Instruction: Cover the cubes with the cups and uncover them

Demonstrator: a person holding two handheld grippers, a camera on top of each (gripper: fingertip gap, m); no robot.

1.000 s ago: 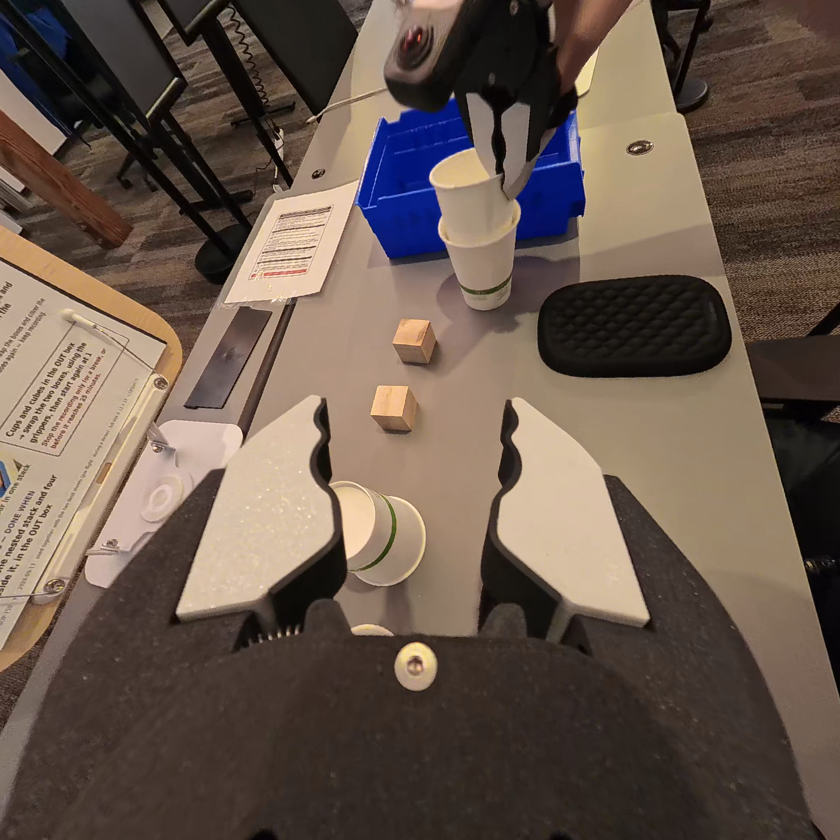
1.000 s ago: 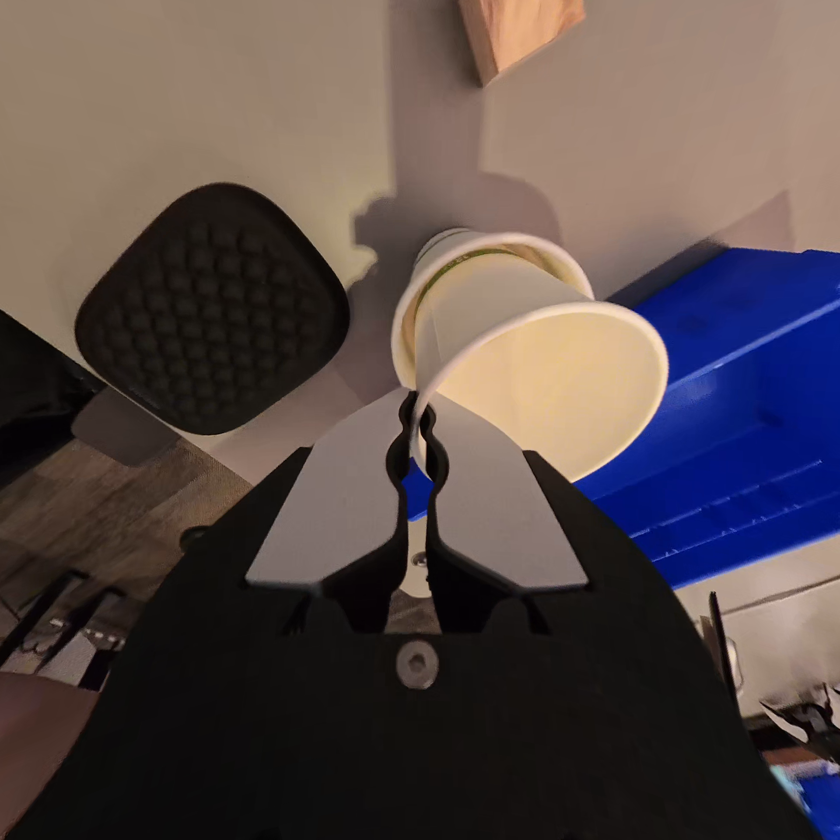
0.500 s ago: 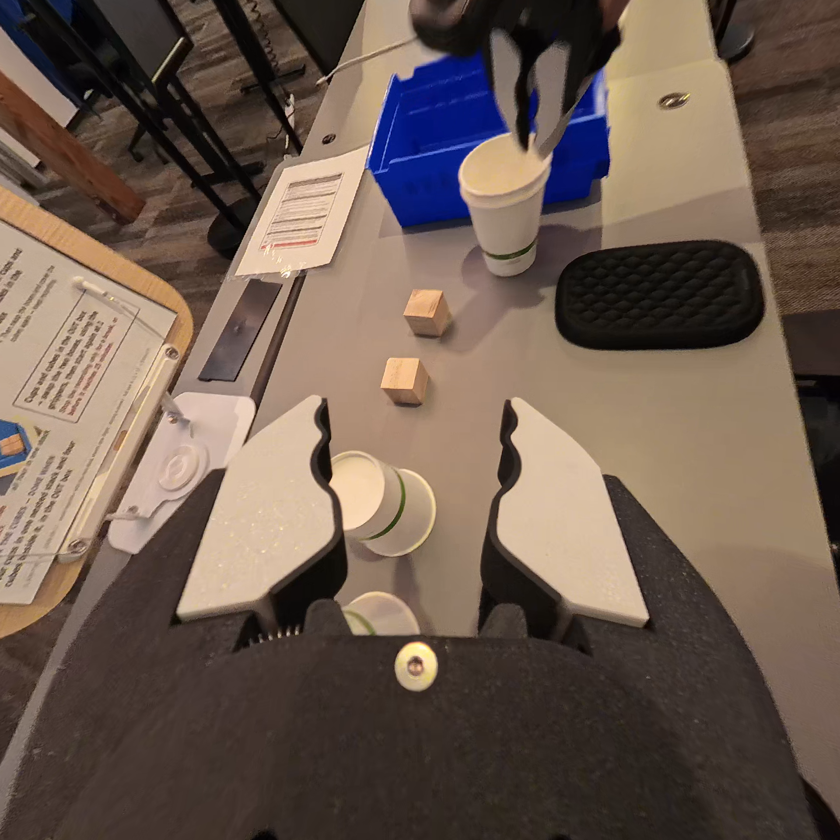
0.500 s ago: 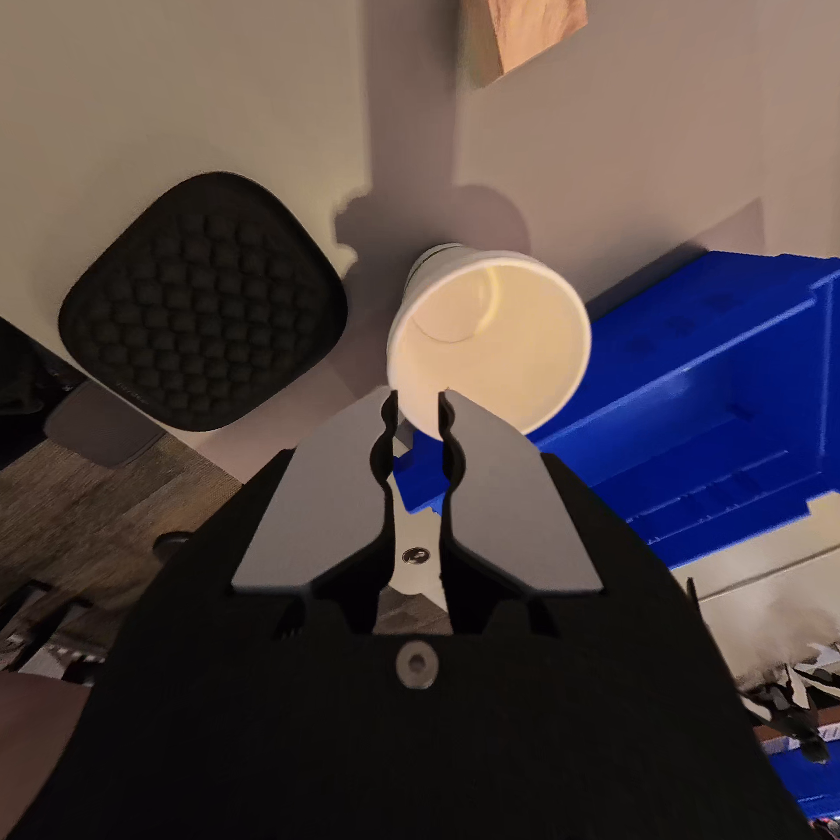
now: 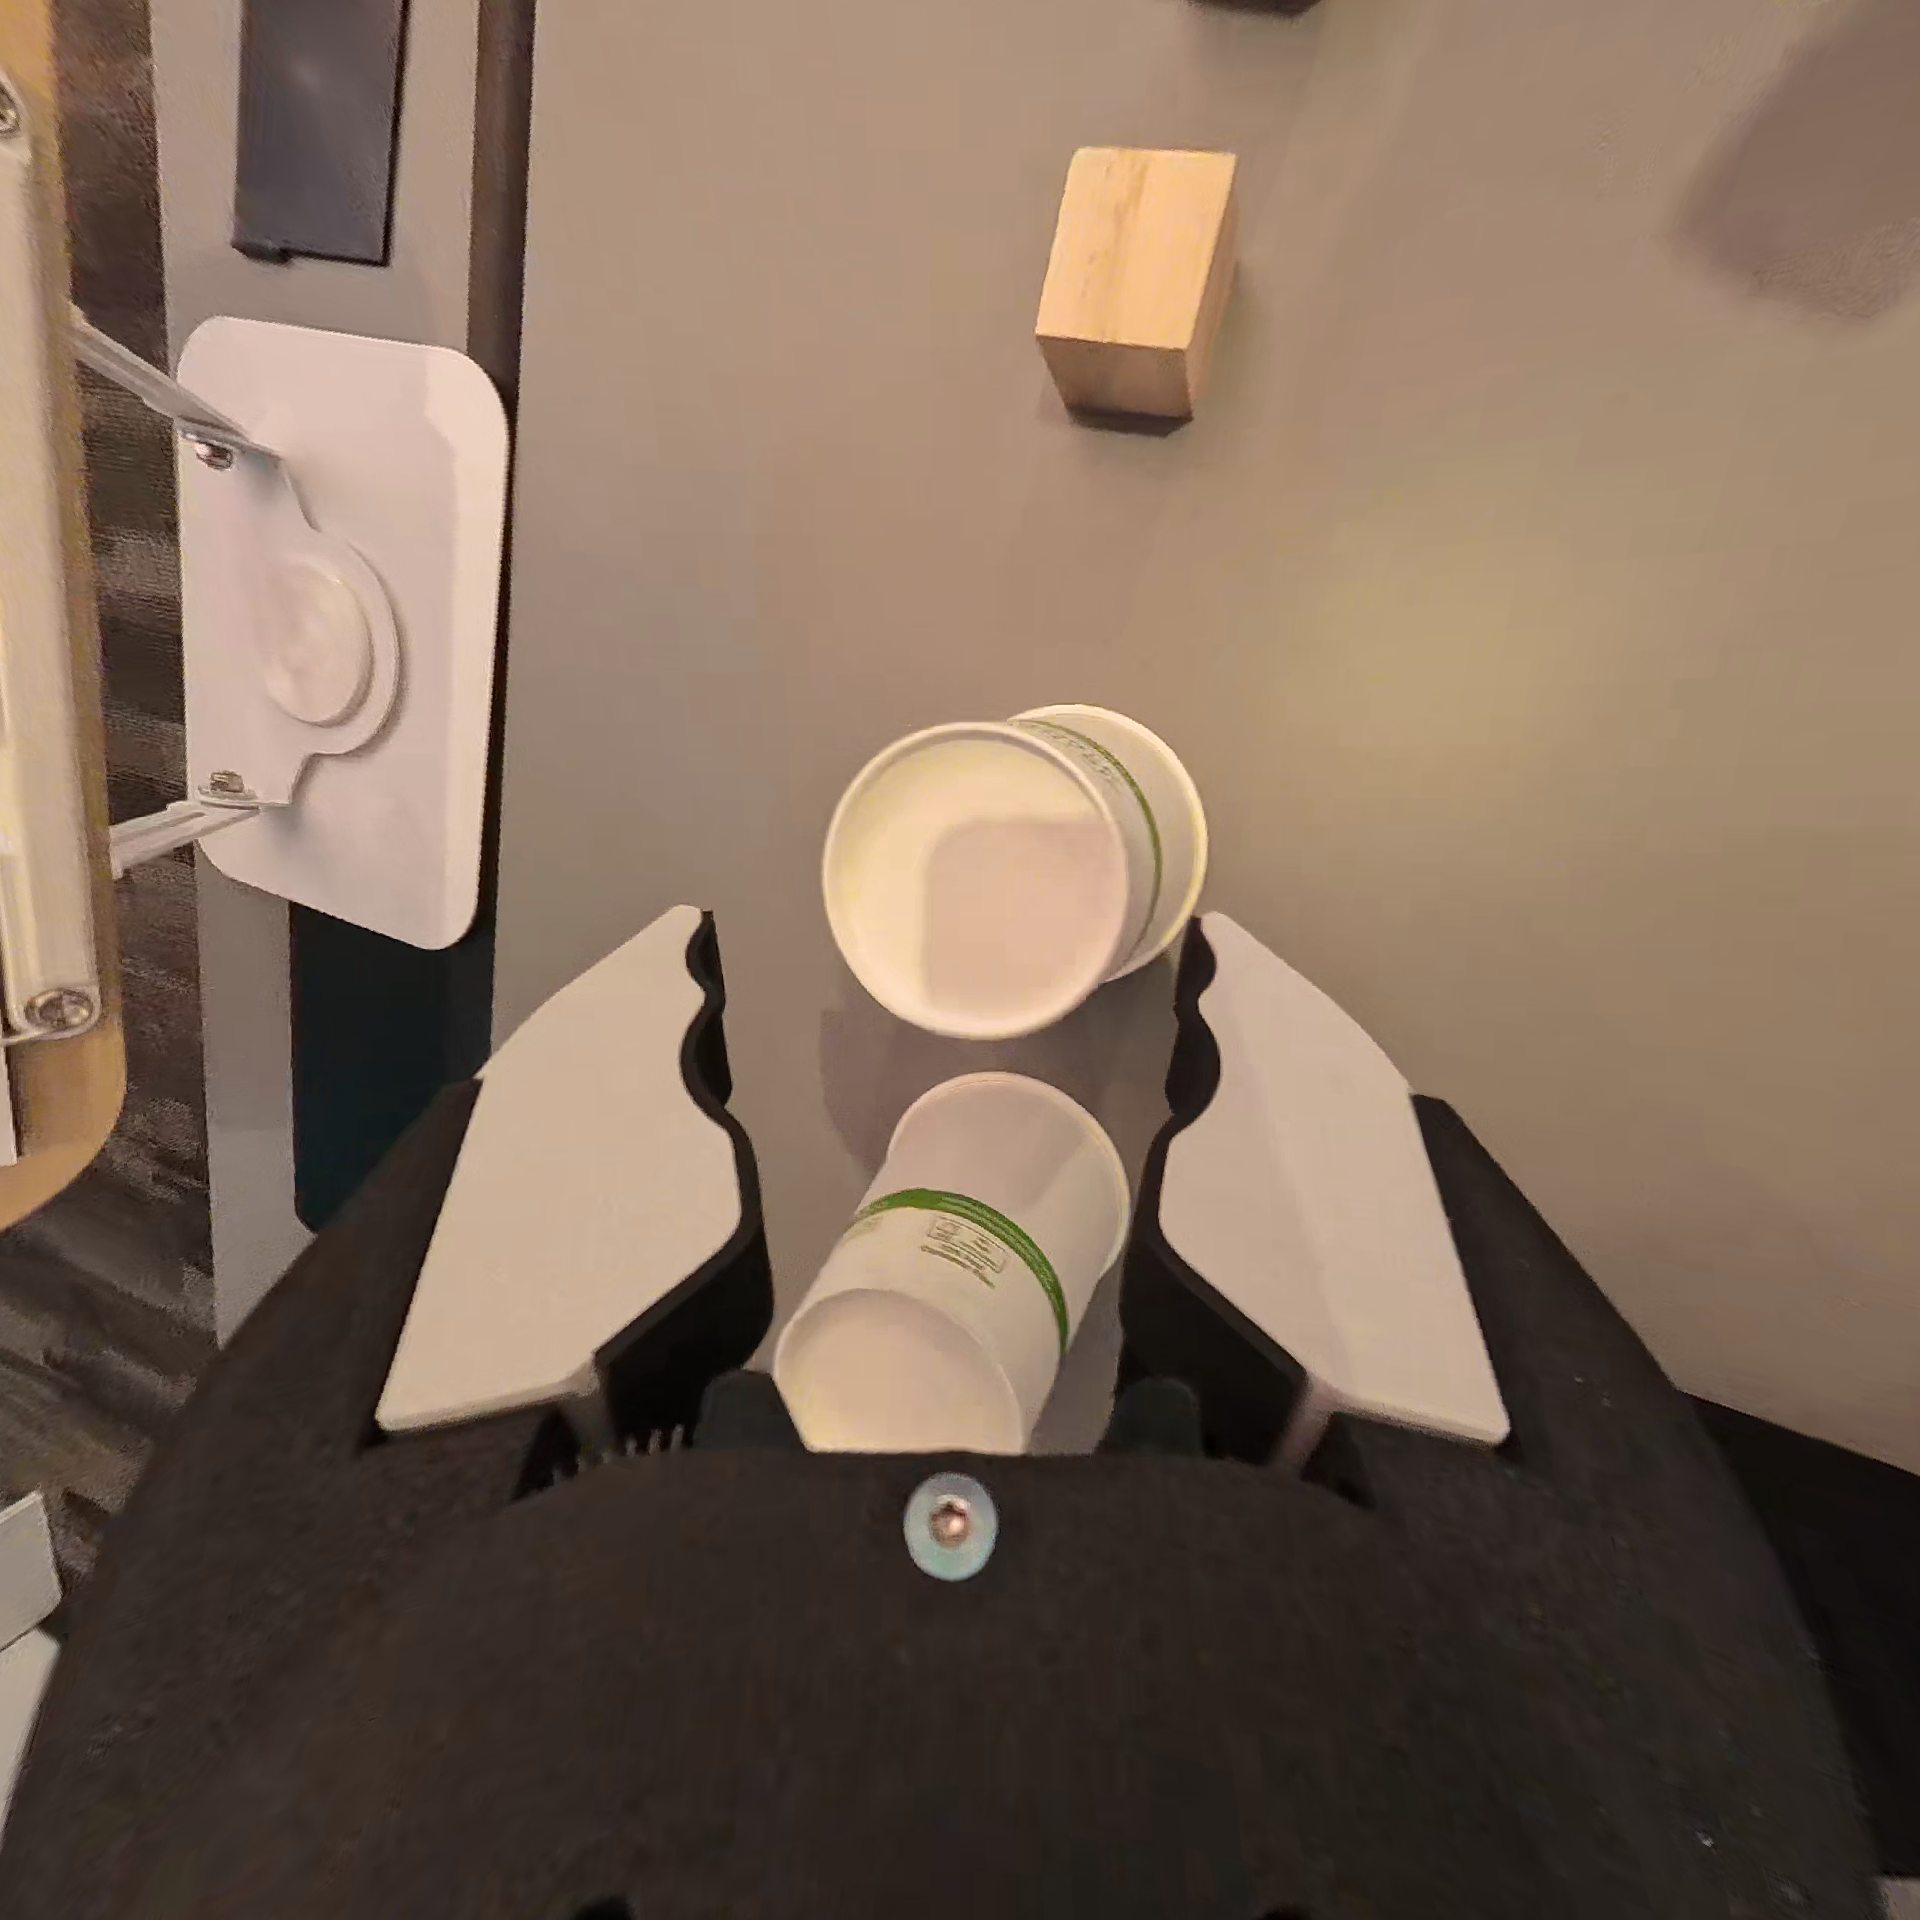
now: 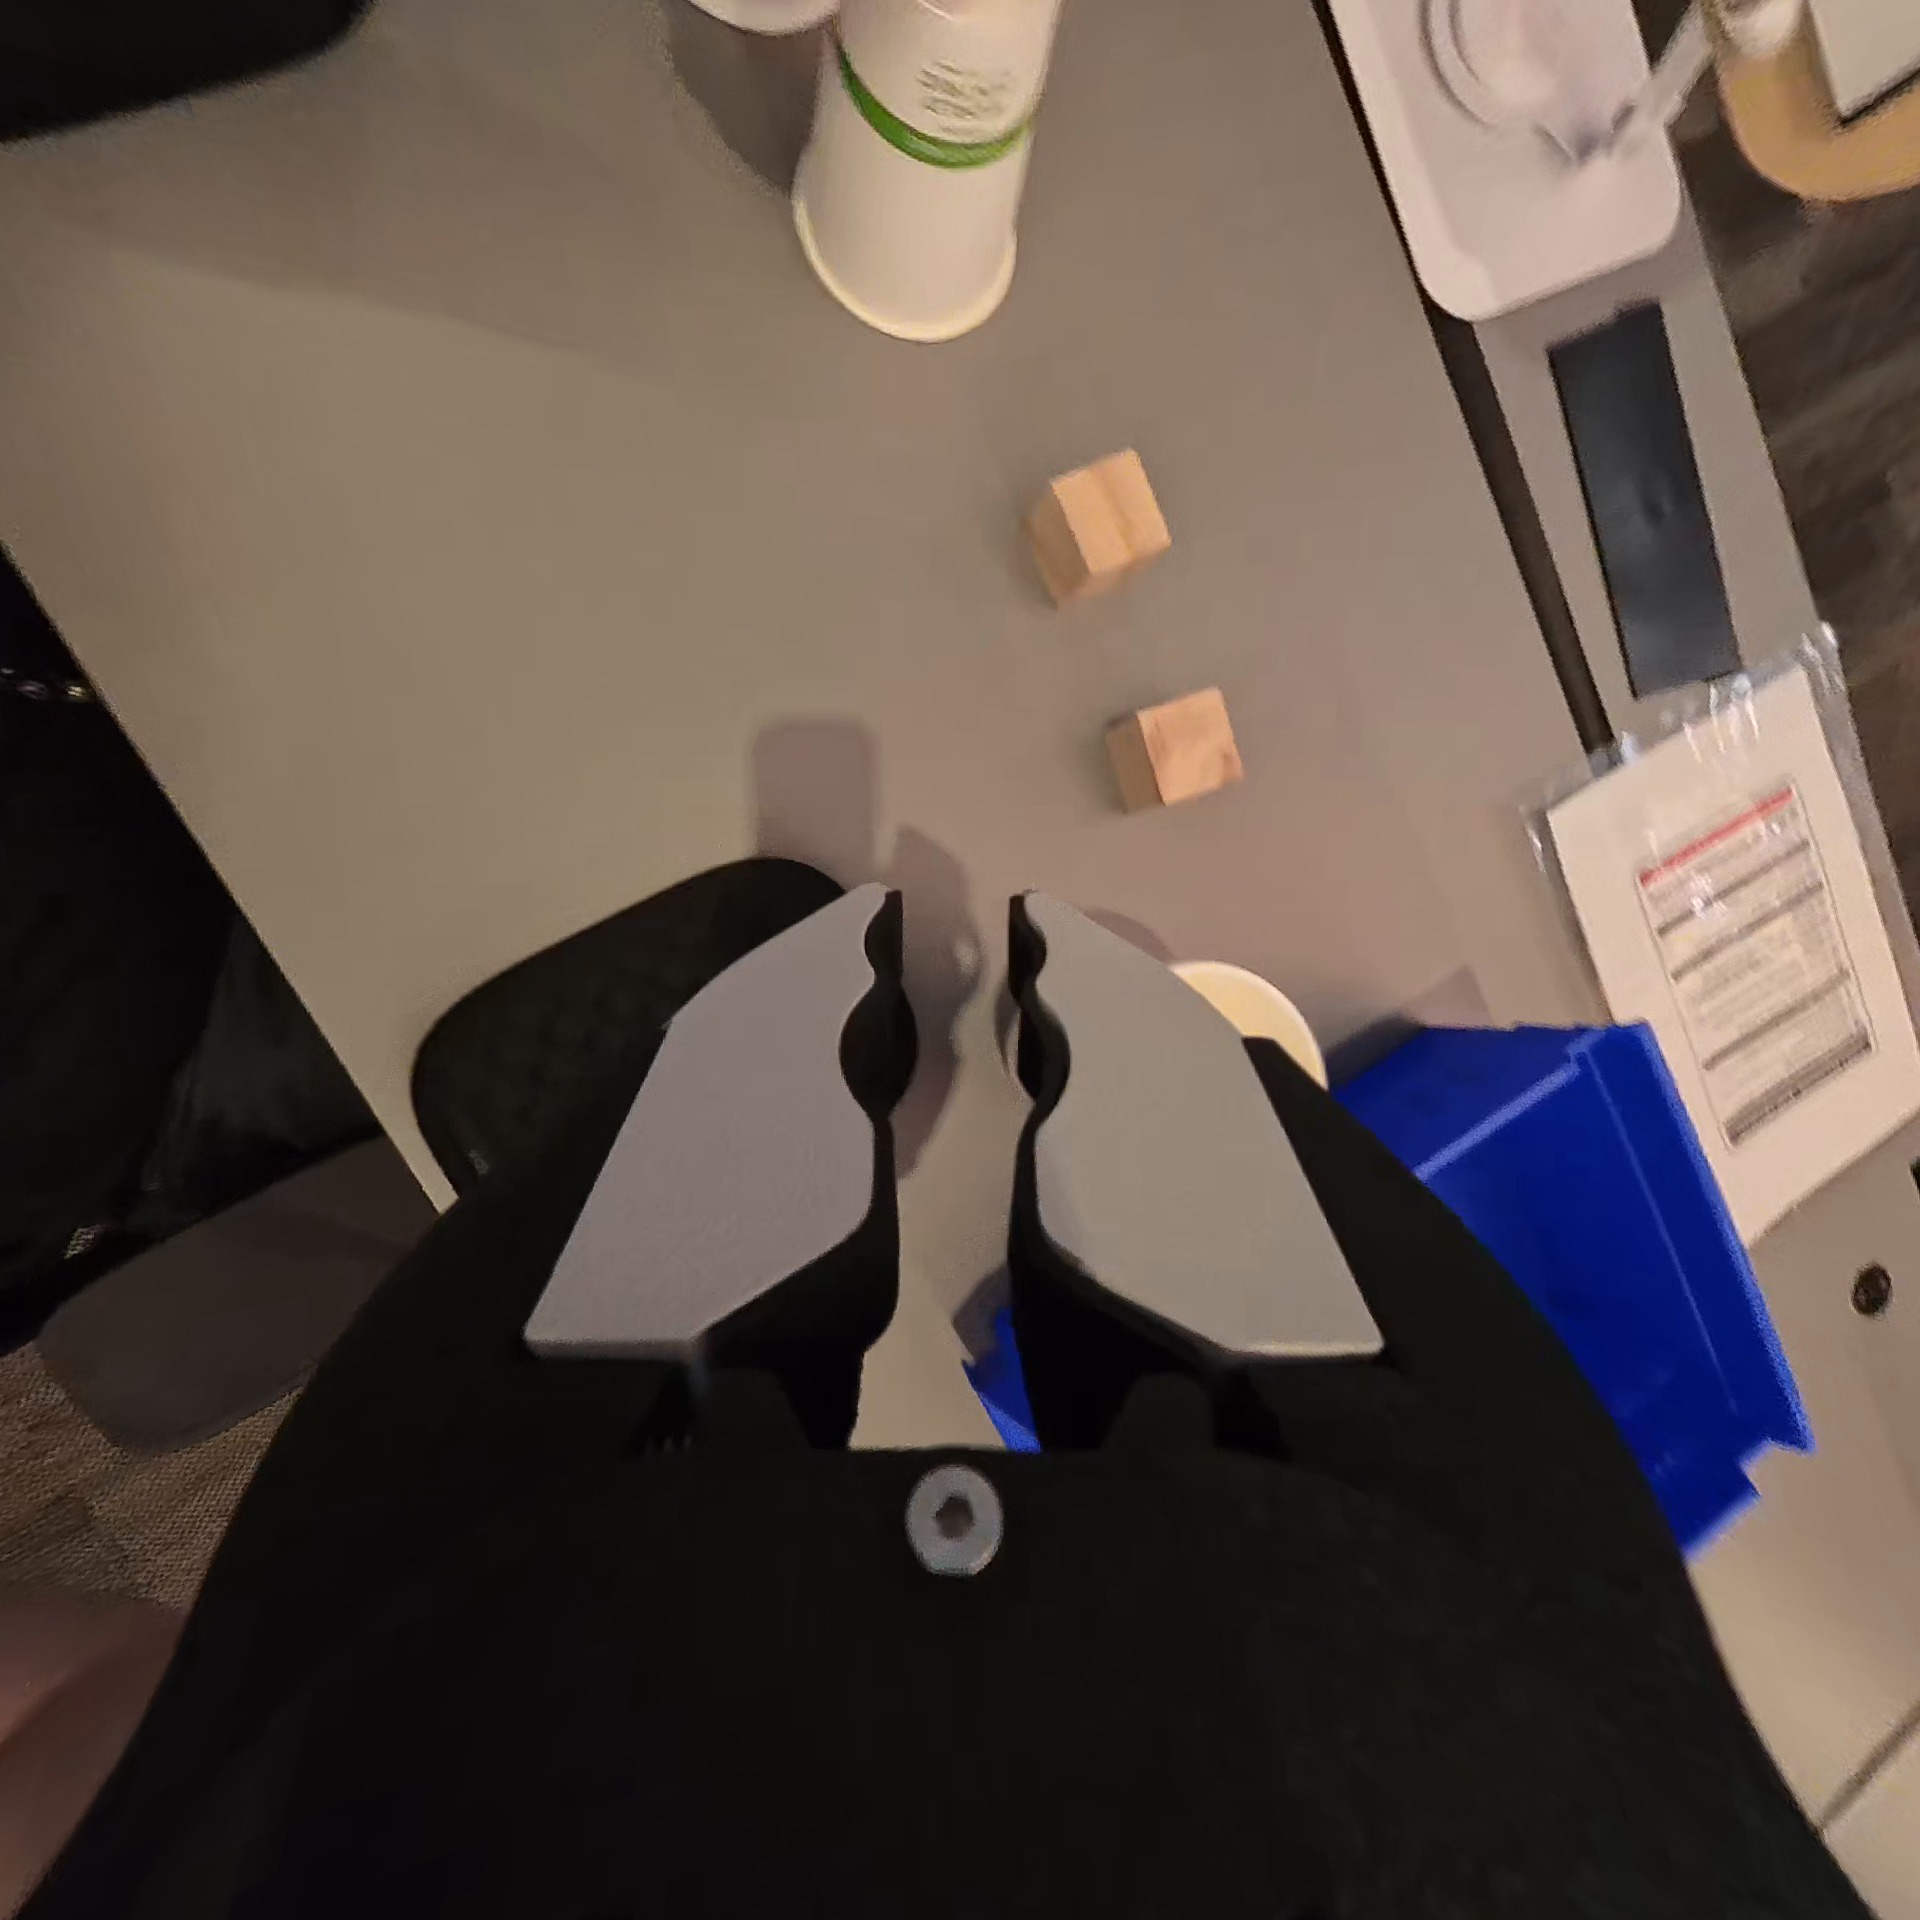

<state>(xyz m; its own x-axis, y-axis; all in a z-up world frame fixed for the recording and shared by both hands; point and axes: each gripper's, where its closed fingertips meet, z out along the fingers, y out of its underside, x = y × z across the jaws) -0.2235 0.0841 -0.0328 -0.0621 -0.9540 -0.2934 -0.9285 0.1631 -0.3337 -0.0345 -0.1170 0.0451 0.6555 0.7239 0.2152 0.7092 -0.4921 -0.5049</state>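
In the left wrist view, two white paper cups with green bands stand upside down on the grey table. The nearer cup sits between my left gripper's wide-open fingers, and the farther cup is just past the fingertips. One wooden cube lies beyond them. My right gripper is slightly open and empty above the table. Two wooden cubes lie ahead of it. An upright cup shows partly behind its right finger. An upside-down cup stands farther off.
A blue bin sits by the upright cup. A black padded mat lies under my right gripper at the table edge. A laminated sheet and a white mounting plate lie along the other edge.
My right gripper let go of the cup on the stack, opened a little and pulled up and away. My left gripper tilted down and moved over the two upside-down cups.
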